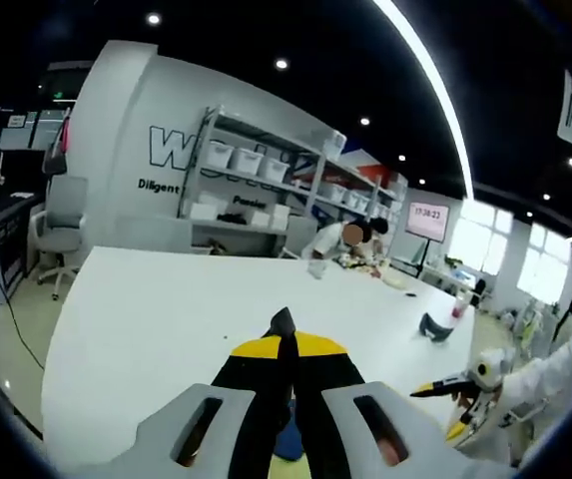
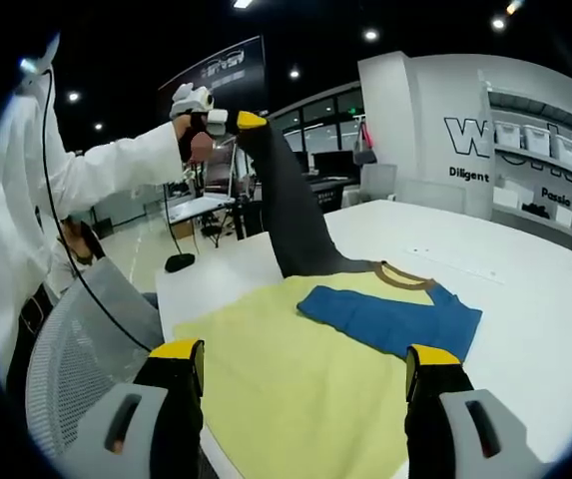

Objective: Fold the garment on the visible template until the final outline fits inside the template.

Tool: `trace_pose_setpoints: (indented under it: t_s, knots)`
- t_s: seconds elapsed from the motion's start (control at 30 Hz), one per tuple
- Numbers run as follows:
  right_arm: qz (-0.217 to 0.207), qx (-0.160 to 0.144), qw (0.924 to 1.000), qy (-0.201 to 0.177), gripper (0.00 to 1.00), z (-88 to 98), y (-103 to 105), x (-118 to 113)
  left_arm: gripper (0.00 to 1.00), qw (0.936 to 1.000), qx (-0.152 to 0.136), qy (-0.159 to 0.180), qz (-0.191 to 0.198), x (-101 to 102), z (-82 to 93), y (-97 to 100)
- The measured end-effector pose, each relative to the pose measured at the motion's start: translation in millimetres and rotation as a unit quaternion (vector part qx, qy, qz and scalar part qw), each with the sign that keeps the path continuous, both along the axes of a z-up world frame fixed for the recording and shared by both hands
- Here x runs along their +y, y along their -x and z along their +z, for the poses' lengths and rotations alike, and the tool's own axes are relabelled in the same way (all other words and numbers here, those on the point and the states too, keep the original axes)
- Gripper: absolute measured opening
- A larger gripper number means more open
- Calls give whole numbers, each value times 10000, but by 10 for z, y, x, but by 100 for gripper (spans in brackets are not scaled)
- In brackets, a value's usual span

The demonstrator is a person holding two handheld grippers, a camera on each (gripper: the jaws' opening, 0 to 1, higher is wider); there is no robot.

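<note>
Room: big lab hall, shelving with bins on the far wall, long white worktop (image 2: pixel 525 299) under everything.
Template: yellow sheet (image 2: pixel 295 389) laid on the worktop, lower middle of the right gripper view.
Garment: blue folded body (image 2: pixel 390 317) with a brown collar sits on the template right of centre; a dark grey part (image 2: pixel 286 215) is pulled up off it toward the upper left.
Left tool: seen in the right gripper view at upper left (image 2: pixel 241 120), jaws closed on the top of the grey part, your hand (image 2: pixel 191 130) behind it. In the left gripper view its jaws (image 1: pixel 284 324) meet at the tips, pinching dark cloth.
Right tool: jaws wide apart (image 2: pixel 305 364), gripping nothing, low over the template's near side; garment lies just ahead, between and beyond the jaws.
Progress: you look partway, judging from the layout. Body is folded and inside the yellow; the lifted grey part is not laid down yet.
Left to do: fold that part onto the blue stack, check no edge overhangs the template.
</note>
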State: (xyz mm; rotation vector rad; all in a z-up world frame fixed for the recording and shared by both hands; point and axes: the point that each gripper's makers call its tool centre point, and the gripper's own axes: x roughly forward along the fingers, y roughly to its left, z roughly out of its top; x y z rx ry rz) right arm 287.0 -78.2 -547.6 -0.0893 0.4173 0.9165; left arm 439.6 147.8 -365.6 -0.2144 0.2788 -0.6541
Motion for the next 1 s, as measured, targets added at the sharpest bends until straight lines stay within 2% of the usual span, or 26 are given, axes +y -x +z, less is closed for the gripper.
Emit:
trace_pose_setpoints:
  t_s: [0.3, 0.33, 0.37, 0.47, 0.57, 0.6, 0.77, 1.0]
  knots:
    - [3, -7, 10000, -15, 84, 0, 4, 5, 0, 9981, 186, 33, -589, -743, -139, -8]
    - [1, -12, 10000, -17, 84, 3, 2, 5, 0, 9979, 197, 31, -615, -776, -148, -7]
    - [-2, -15, 10000, -16, 84, 4, 1, 5, 0, 9971, 245, 24, -719, -904, -181, 7]
    - [-27, -16, 10000, -33, 84, 8, -5, -3, 0, 9960, 324, 1, -830, -1081, -254, 6]
    - [-47, -8, 10000, -34, 84, 0, -4, -16, 0, 9948, 422, -7, -924, -1205, -334, 15]
    - [-59, -3, 10000, -35, 84, -5, -2, -22, 0, 9939, 508, -81, -973, -1282, -421, 11]
    - [-81, 31, 10000, -22, 84, -31, 17, -41, 0, 9917, 672, -204, -1079, -1484, -642, 11]
    - [-93, 45, 9999, -25, 84, -45, 20, -42, 0, 9894, 861, -460, -1075, -1663, -969, -5]
